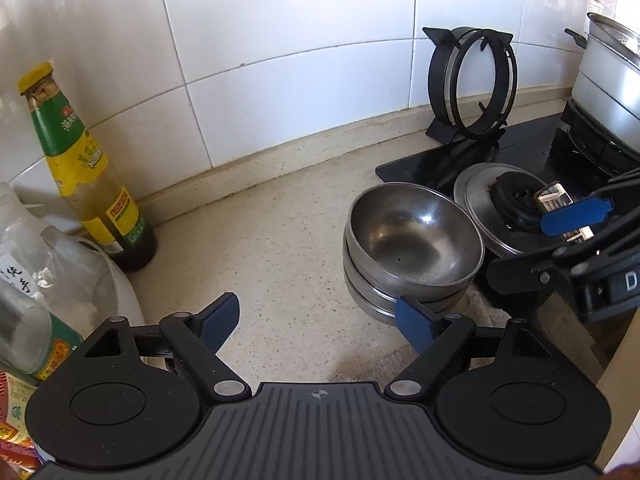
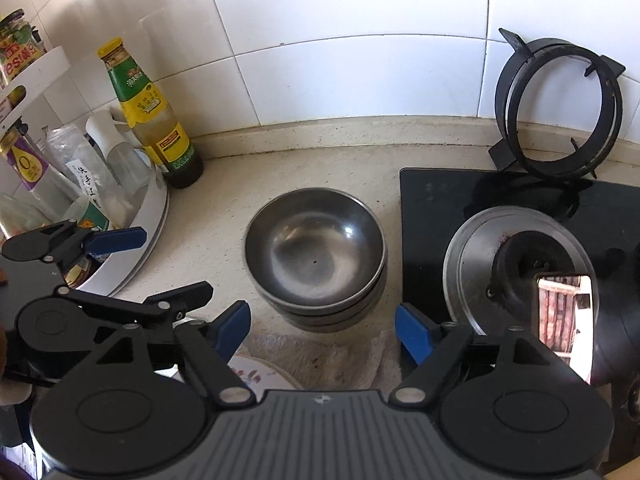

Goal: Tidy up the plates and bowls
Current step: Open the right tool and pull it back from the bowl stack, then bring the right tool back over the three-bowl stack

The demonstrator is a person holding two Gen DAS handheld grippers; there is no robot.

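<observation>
A stack of steel bowls (image 1: 412,248) stands on the beige counter, also in the right wrist view (image 2: 316,256). My left gripper (image 1: 320,324) is open and empty, low over the counter, its right finger just in front of the stack's base. My right gripper (image 2: 322,334) is open and empty, just in front of the stack; it also shows at the right of the left wrist view (image 1: 576,216). A floral plate (image 2: 256,374) peeks out beneath the right gripper, mostly hidden.
A sauce bottle (image 1: 86,176) stands by the tiled wall. A white rack (image 2: 136,236) with bottles is at left. A black hob (image 2: 520,216) with a steel burner cap (image 2: 472,264), a leaning pan support (image 2: 556,108) and a pot (image 1: 612,80) is at right. A cloth (image 2: 320,360) lies in front.
</observation>
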